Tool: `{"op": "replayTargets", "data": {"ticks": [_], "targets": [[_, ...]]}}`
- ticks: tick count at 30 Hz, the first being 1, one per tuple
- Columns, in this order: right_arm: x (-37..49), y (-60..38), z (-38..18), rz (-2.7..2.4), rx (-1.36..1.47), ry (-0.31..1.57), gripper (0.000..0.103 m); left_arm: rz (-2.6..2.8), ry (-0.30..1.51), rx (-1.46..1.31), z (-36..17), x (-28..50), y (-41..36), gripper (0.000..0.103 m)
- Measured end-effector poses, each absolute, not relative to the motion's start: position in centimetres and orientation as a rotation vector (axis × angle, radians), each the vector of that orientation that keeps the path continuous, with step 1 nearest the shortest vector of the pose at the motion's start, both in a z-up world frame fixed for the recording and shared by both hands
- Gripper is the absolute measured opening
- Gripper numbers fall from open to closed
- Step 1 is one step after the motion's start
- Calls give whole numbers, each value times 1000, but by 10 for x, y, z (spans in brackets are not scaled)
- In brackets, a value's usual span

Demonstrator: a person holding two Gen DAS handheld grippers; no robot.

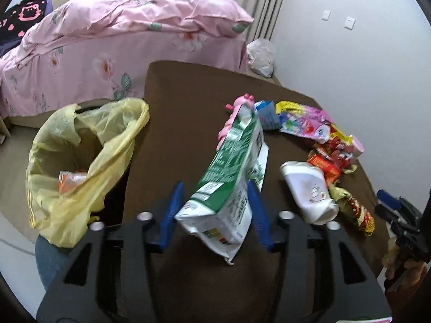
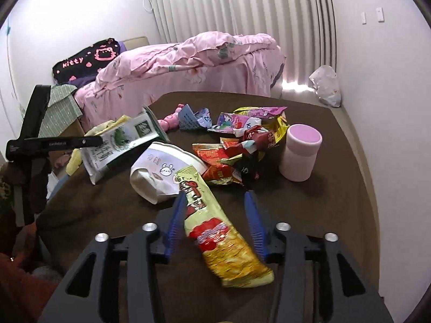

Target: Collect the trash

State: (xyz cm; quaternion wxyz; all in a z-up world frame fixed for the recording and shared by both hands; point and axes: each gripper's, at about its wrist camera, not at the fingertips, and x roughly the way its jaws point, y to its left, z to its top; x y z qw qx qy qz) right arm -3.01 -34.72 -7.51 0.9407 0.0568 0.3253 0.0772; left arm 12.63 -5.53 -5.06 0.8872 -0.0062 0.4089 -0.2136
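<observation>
**Jaws spread, carton loose**

Both pairs of jaws stand apart. Left gripper (image 1: 214,212) straddles the green-and-white carton (image 1: 231,180), its pads not visibly pressing; right gripper (image 2: 215,223) brackets a yellow snack wrapper (image 2: 215,220) untouched. Crumpled and slick, the carton could slide back onto the brown table (image 1: 188,102) short of the yellow-lined bin (image 1: 80,161) at nine o'clock.

a home bedroom: a bed (image 2: 188,62) under pink floral bedding, pleated curtains (image 2: 242,5), a kitty pillow (image 2: 86,59).
</observation>
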Motion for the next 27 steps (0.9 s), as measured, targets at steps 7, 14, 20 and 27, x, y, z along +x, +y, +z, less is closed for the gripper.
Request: {"op": "replayTargets", "data": {"ticks": [7,14,20,27], "targets": [[-36,-347,-85,182,152,665,52,-508,735,248,-24,115,-99,61],[-41,-345,-95,179,131,684,52,-573,791,442,-51,131,-144,66],[-42,-352,-96,191,132,697,52,-528,799,389,-61,157,-139,74],[-32,-353,-92,173,52,716,52,-586,833,193,-52,159,-116,74]]}}
